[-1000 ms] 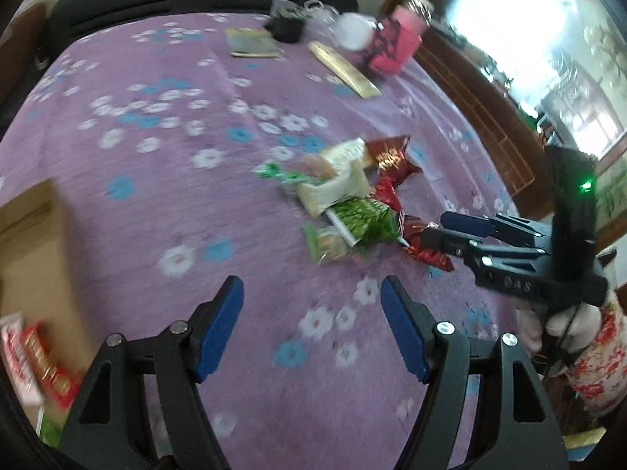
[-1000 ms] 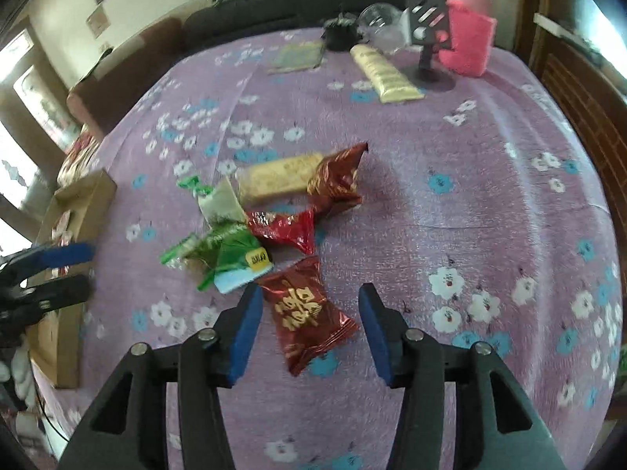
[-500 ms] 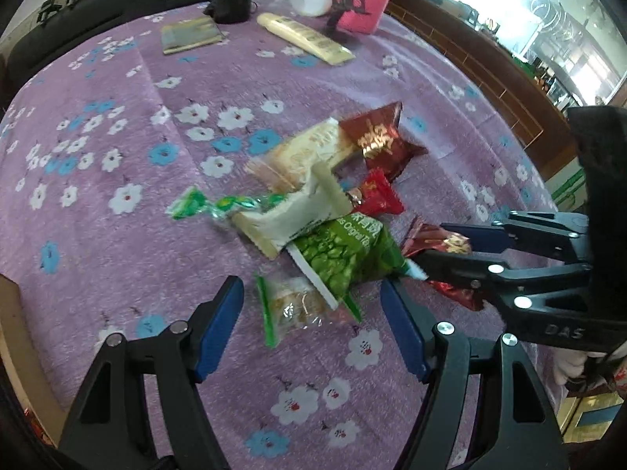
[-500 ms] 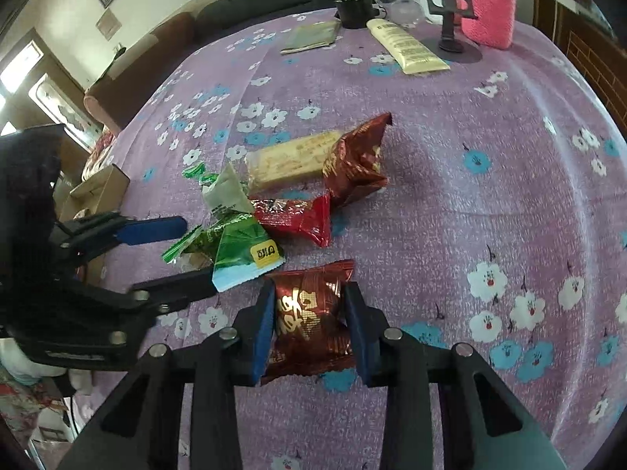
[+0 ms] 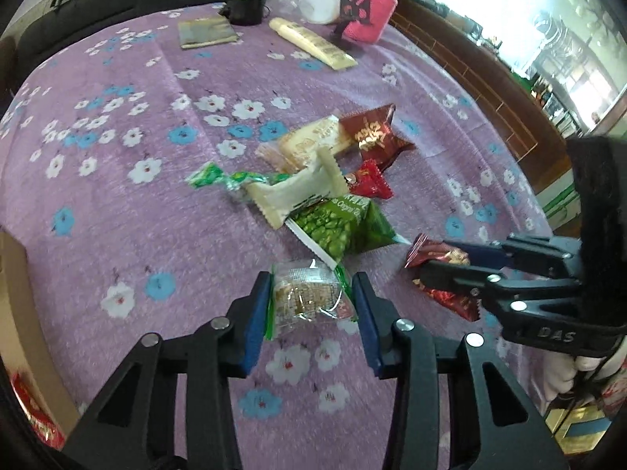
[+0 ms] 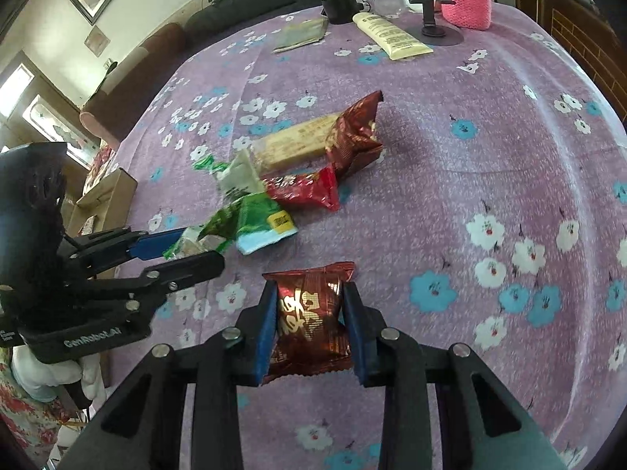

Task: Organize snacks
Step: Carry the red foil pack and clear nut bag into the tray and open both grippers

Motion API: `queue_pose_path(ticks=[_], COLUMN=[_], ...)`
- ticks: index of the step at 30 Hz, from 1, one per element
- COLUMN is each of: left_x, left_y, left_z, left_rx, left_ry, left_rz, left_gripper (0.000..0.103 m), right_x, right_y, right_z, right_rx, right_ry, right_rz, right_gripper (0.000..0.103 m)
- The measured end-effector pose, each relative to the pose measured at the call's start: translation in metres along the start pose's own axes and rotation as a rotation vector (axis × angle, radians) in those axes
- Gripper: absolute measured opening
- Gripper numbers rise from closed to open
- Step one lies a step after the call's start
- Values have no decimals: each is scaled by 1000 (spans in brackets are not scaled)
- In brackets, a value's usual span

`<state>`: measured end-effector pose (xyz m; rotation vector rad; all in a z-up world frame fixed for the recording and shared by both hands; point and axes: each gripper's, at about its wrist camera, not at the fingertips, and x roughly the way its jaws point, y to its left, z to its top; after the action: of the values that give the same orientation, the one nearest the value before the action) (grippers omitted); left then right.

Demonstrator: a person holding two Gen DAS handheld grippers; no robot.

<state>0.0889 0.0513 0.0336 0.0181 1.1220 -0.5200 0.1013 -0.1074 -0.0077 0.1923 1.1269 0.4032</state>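
Note:
My left gripper point(image 5: 311, 280) is closing its jaws on a clear cracker packet point(image 5: 307, 301) with green edges, and both blue pads touch its sides on the purple flowered cloth point(image 5: 156, 203). The right wrist view shows that left gripper point(image 6: 200, 248) at the left. My right gripper point(image 6: 309, 288) is shut on a dark red snack packet point(image 6: 309, 313); in the left wrist view the right gripper point(image 5: 435, 254) sits at the right with that packet point(image 5: 423, 250). Just beyond lie a green pea packet point(image 5: 341, 227), a white packet point(image 5: 298, 192), a biscuit bar point(image 5: 309, 141) and two red packets.
A cardboard box point(image 5: 15, 293) with red packets in it stands at the left edge. At the far end lie a cream tube point(image 5: 313, 43), a pink knitted holder point(image 5: 372, 19), a black stand point(image 6: 431, 0) and a flat pouch point(image 5: 203, 31). A gloved hand point(image 5: 568, 372) holds the right gripper.
My left gripper swung from the box side to the snack pile, came down over the clear packet and narrowed onto it. My right gripper shut on the dark red packet.

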Motion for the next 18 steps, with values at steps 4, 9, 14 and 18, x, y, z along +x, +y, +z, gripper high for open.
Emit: queue_pose_path(ticks=[4, 9, 14, 18], left_x=[-26, -64, -107, -137], left_y=[5, 14, 40, 74], left_z=[-11, -28, -53, -83], left_rx=[-35, -63, -135, -207], left_ry=[-39, -94, -153, -171], left_rz=[-32, -43, -17, 43], left_gripper=[43, 43, 43, 43], right_x=[-4, -17, -29, -32], right_y=[8, 22, 50, 87], right_z=[-9, -17, -19, -15], right_rx=[24, 41, 26, -14], right_ry=[5, -21, -56, -81], right_rz=[-10, -18, -6, 39], right_gripper=[31, 31, 31, 31])
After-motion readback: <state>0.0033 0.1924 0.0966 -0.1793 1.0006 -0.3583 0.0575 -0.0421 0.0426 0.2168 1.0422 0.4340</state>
